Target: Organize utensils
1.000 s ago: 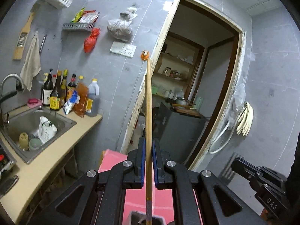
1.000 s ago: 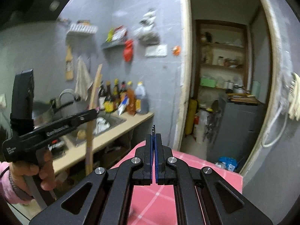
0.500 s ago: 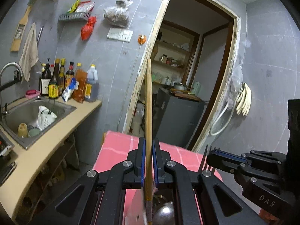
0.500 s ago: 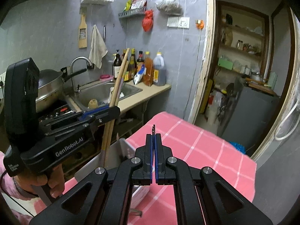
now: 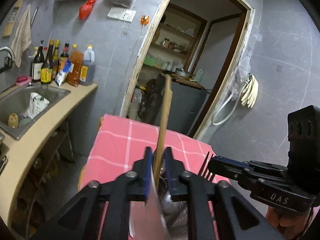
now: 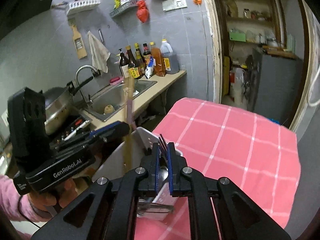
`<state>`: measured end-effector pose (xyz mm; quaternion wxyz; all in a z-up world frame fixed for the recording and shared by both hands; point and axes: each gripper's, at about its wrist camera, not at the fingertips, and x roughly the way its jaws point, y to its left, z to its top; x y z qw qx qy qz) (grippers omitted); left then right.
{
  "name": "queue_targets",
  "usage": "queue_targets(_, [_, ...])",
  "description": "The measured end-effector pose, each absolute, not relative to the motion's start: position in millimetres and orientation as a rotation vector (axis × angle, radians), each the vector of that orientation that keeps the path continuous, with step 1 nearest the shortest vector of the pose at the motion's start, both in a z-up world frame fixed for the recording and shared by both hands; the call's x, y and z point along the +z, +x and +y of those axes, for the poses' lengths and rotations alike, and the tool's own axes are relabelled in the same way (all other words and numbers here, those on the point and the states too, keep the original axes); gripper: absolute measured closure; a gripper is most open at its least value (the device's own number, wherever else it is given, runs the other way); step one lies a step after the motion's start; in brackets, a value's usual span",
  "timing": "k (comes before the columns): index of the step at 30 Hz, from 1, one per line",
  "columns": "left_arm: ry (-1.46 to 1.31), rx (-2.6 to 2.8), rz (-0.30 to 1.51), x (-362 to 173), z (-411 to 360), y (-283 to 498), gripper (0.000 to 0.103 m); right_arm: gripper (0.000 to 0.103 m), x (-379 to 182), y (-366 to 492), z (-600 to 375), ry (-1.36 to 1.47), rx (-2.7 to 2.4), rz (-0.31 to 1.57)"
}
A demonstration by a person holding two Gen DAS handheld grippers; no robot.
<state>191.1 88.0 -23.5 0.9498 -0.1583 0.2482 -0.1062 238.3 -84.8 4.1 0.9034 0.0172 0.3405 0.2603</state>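
My left gripper (image 5: 158, 158) has its jaws parted around a pair of wooden chopsticks (image 5: 164, 120) that stand upright and lean slightly. In the right wrist view the chopsticks (image 6: 128, 124) reach down into a white utensil holder (image 6: 144, 138) on the pink checked tablecloth (image 6: 230, 140). My right gripper (image 6: 162, 148) has its jaws parted around a dark fork (image 6: 163, 143), whose tines (image 5: 205, 166) show in the left wrist view. A metal spoon (image 5: 170, 200) lies in the holder below.
A counter (image 5: 46, 124) with a steel sink (image 5: 22, 102) and sauce bottles (image 5: 60, 64) runs along the left. A wok (image 6: 58, 104) sits on the stove. An open doorway (image 5: 190, 70) lies beyond the table's far edge.
Both grippers have tilted down over the holder. The left jaws have parted and the chopsticks have sunk lower into it. The right jaws have parted around the fork.
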Motion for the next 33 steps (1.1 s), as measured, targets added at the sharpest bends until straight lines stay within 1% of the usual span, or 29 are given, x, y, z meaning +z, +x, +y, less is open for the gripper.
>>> queue_targets(1, [-0.332,-0.22,0.508,-24,90,190,0.074,0.095,3,238,-85,0.048,0.532,0.702])
queue_targets(2, [-0.34,-0.22,0.505,-25,91,189,0.066,0.095,1,238,-86,0.056,0.526,0.7])
queue_targets(3, [-0.359,-0.221,0.498,-25,95,187,0.064,0.095,2,237,-87,0.067,0.517,0.694])
queue_targets(7, [-0.376,-0.21,0.494,-22,101,184,0.063,0.094,7,231,-94,0.107,0.46,0.653])
queue_targets(9, [-0.367,-0.211,0.477,-17,102,180,0.054,0.092,12,225,-97,0.115,0.423,0.621])
queue_targets(10, [-0.365,-0.212,0.469,-15,102,179,0.053,0.089,16,222,-98,0.118,0.406,0.604])
queue_targets(12, [-0.357,-0.207,0.451,-9,103,176,0.048,0.071,22,213,-102,0.121,0.364,0.556])
queue_targets(13, [-0.353,-0.204,0.445,-6,103,174,0.046,0.068,27,210,-104,0.124,0.351,0.536])
queue_targets(14, [-0.352,-0.201,0.44,-3,103,173,0.041,0.066,30,203,-107,0.129,0.331,0.511])
queue_targets(15, [-0.353,-0.2,0.436,-1,103,171,0.037,0.066,33,200,-108,0.129,0.315,0.498])
queue_targets(16, [-0.35,-0.199,0.43,2,103,169,0.034,0.066,36,197,-110,0.13,0.303,0.488])
queue_targets(17, [-0.345,-0.196,0.427,4,102,167,0.029,0.065,39,194,-112,0.133,0.286,0.476])
queue_targets(18, [-0.34,-0.192,0.425,6,102,165,0.024,0.059,42,190,-115,0.138,0.269,0.464])
queue_targets(19, [-0.337,-0.191,0.423,7,101,162,0.023,0.055,44,186,-118,0.146,0.252,0.453])
queue_targets(20, [-0.336,-0.192,0.422,9,101,159,0.019,0.049,47,181,-122,0.153,0.234,0.44])
queue_targets(21, [-0.336,-0.192,0.423,9,100,157,0.014,0.045,49,178,-125,0.158,0.221,0.429])
queue_targets(22, [-0.336,-0.192,0.423,10,99,153,0.011,0.042,51,173,-128,0.161,0.209,0.42])
queue_targets(24, [-0.336,-0.188,0.419,11,97,144,0.004,0.031,53,162,-135,0.165,0.18,0.402])
queue_targets(25, [-0.336,-0.188,0.417,11,96,141,0.003,0.028,55,157,-138,0.168,0.172,0.393])
queue_targets(27, [-0.327,-0.186,0.418,11,93,132,0.001,0.017,56,143,-144,0.165,0.148,0.375])
queue_targets(33, [-0.292,-0.169,0.43,11,82,106,0.001,0.008,58,109,-154,0.122,0.134,0.359])
